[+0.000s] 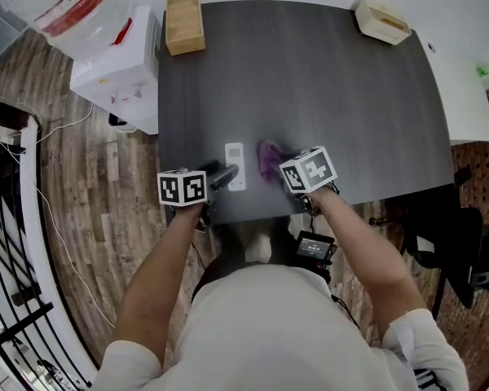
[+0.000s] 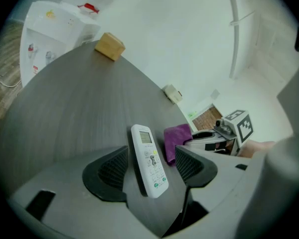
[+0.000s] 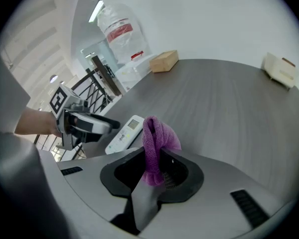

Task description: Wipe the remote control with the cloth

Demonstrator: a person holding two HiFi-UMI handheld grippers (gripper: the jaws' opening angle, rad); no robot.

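Observation:
A white remote control (image 1: 235, 166) lies flat on the dark table (image 1: 310, 80) near its front edge. In the left gripper view the remote control (image 2: 149, 159) sits between the spread jaws of my left gripper (image 2: 150, 167), with a gap on each side, so this gripper is open. My right gripper (image 3: 152, 164) is shut on a bunched purple cloth (image 3: 156, 142) that sticks up from the jaws. From above, the cloth (image 1: 268, 158) hangs just right of the remote, apart from it. The left gripper (image 1: 222, 176) reaches in from the remote's left side.
A wooden box (image 1: 184, 23) stands at the table's far left corner and a beige holder (image 1: 381, 20) at the far right. A white water dispenser (image 1: 118, 72) with a bottle stands left of the table. A white surface (image 1: 464, 88) adjoins on the right.

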